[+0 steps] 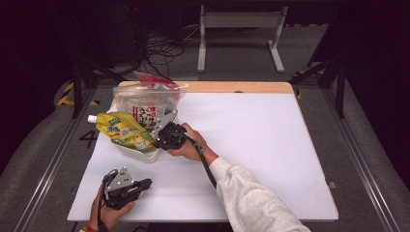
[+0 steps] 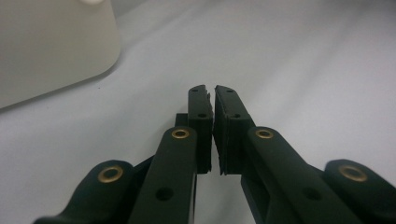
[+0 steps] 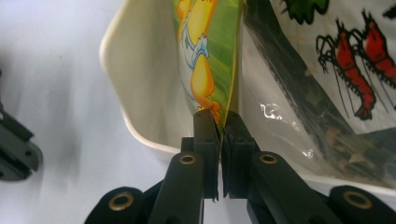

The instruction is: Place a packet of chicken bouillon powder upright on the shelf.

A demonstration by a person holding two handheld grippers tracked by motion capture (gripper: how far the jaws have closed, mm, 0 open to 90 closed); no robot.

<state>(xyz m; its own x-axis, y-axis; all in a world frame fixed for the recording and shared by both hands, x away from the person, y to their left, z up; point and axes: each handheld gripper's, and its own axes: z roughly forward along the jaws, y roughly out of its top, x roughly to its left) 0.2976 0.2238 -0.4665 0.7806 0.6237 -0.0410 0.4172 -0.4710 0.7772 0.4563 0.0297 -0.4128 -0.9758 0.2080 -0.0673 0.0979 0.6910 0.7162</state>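
Right now the right gripper [image 1: 163, 138] has its black jaws pinched on the thin bottom edge of a yellow-green spouted pouch [image 1: 124, 131], a glossy flexible refill pack with a white screw cap at its far left tip and cartoon print. In the right gripper view the pouch [image 3: 205, 56] edge sits pressed between the ribbed pads, jaws nearly together. The pouch lies tilted across a cream plastic tub [image 1: 140, 153], smooth, rounded corners, its rim [image 3: 122, 112] curving under the pack. Beside the pouch in the same tub stands a clear crinkly bag [image 1: 147, 104] with red zip top and a printed label; up close the bag [image 3: 345, 70] shows red shrimp drawings and shiny film. The tub sits at the left rear part of a flat white matte table mat [image 1: 251, 145], with a wooden strip along the far edge.

Left gripper [image 1: 126, 186] rests near the front left of the mat, held in a hand, well apart from the tub. Its jaws are closed on nothing, pads [image 2: 201, 126] almost touching, over bare white surface; the tub's wall [image 2: 51, 42] shows blurred at upper left.
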